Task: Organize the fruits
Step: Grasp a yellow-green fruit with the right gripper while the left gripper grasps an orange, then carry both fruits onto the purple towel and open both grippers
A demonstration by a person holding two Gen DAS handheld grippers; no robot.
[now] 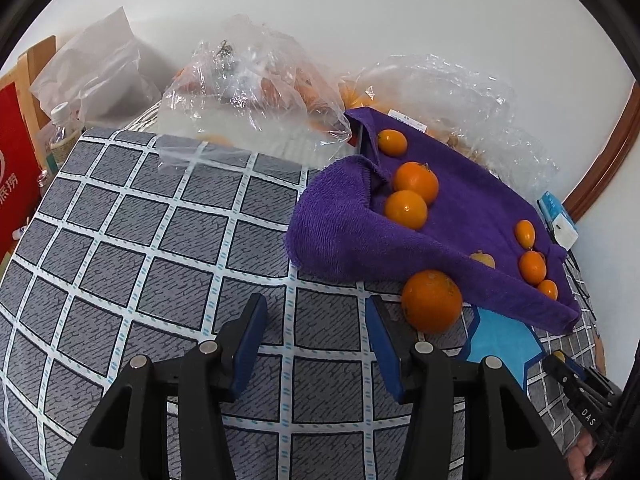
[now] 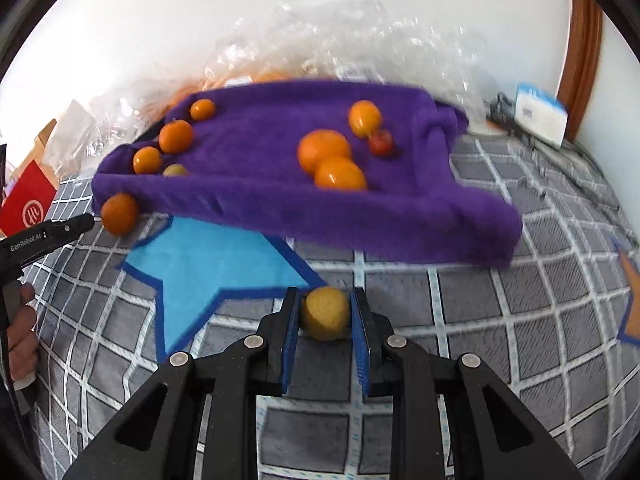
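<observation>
A purple towel [image 1: 460, 216] [image 2: 280, 200] lies on the grey checked cover and carries several oranges and kumquats, plus one small red fruit [image 2: 381, 142]. One large orange [image 1: 431, 301] [image 2: 119, 214] rests on the cover against the towel's front edge. My left gripper [image 1: 316, 304] stands open over the bare cover with nothing between its pads; that orange lies just right of its right finger. In the right wrist view, my right gripper [image 2: 325, 310] is shut on a small yellow fruit [image 2: 325, 314] just above the cover, in front of the towel.
Clear plastic bags [image 1: 256, 92] holding more orange fruit pile up against the white wall behind the towel. A red box [image 1: 16, 160] and a bottle [image 1: 60, 128] stand at the left. A blue-and-white box [image 1: 558, 220] sits at the right. A blue star patch [image 2: 216, 256] marks the cover.
</observation>
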